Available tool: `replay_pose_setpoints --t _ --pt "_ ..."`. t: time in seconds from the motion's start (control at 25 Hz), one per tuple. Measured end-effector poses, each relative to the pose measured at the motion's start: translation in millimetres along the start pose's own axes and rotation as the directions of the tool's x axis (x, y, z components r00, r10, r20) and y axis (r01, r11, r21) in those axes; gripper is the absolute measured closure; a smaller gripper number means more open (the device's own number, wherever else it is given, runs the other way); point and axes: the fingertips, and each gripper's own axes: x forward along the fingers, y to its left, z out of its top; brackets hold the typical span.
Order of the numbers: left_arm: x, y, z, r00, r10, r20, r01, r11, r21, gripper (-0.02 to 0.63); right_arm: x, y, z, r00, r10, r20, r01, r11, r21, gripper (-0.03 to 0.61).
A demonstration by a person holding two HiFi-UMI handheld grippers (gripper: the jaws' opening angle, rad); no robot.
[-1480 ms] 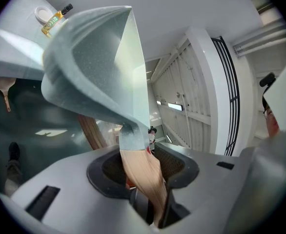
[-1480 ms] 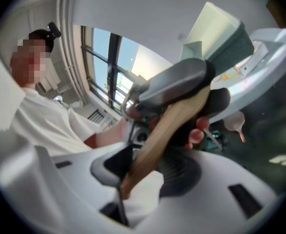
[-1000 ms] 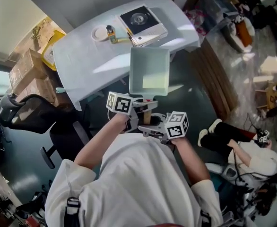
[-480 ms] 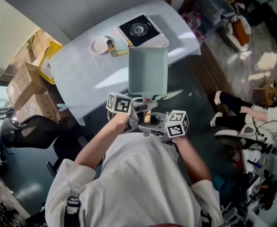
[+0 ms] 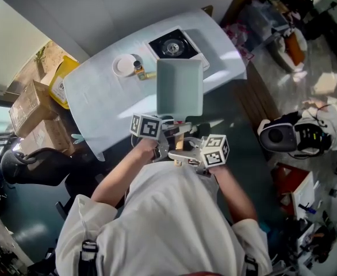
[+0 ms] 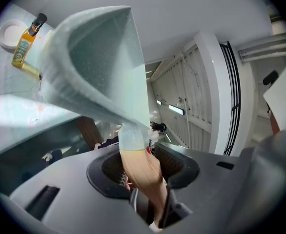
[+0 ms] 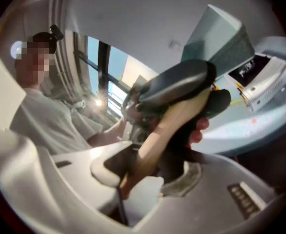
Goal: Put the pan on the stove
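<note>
A square pale-green pan (image 5: 180,88) with a wooden handle (image 5: 179,138) hangs in the air over the near edge of the white table (image 5: 99,91). Its far rim lies just short of the portable stove (image 5: 175,45) in the head view. My left gripper (image 5: 169,133) is shut on the handle close to the pan, which the left gripper view shows as handle (image 6: 140,172) and pan (image 6: 99,67). My right gripper (image 5: 187,152) is shut on the handle's end (image 7: 167,126). The right gripper view also shows the pan (image 7: 216,33) and stove (image 7: 260,77).
A white dish (image 5: 124,65) and a small oil bottle (image 5: 137,69) stand left of the stove. Cardboard boxes (image 5: 27,105) and a yellow bin (image 5: 61,76) are beyond the table's left end, with an office chair (image 5: 36,165) nearer. A person's shoes (image 5: 298,135) lie at the right.
The pan has moved forward over the table edge, nearer the stove. Both grippers keep the same hold on the handle. The person at the right has shifted.
</note>
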Motion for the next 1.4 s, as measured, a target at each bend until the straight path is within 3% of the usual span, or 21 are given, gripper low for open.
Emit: replay_pose_setpoints --t 0.64,0.92,1.24,1.4 --pt "57.0 40.2 99.7 0.982 0.058 0.180 -0.051 0.998 -0.043 0.440 -58.4 -76.9 63.2 0.979 0.105 -0.177 -0.108 0.994 -0.007 0.397" --pt "90.8 59.1 146.3 0.957 0.096 0.274 -0.077 0.994 -0.078 0.439 -95.7 -116.1 92.4 0.947 0.156 -0.279 -0.164 0.987 -0.002 0.397" --pt "109.8 83.2 188.1 0.905 0.145 0.401 -0.111 0.988 -0.106 0.439 -122.6 -153.7 117.4 0.892 0.233 -0.387 -0.253 0.968 -0.001 0.397" --pt "115.7 90.5 200.7 0.889 0.148 0.433 -0.114 0.988 -0.104 0.439 -129.8 -167.1 124.0 0.873 0.250 -0.419 -0.278 0.961 -0.007 0.397"
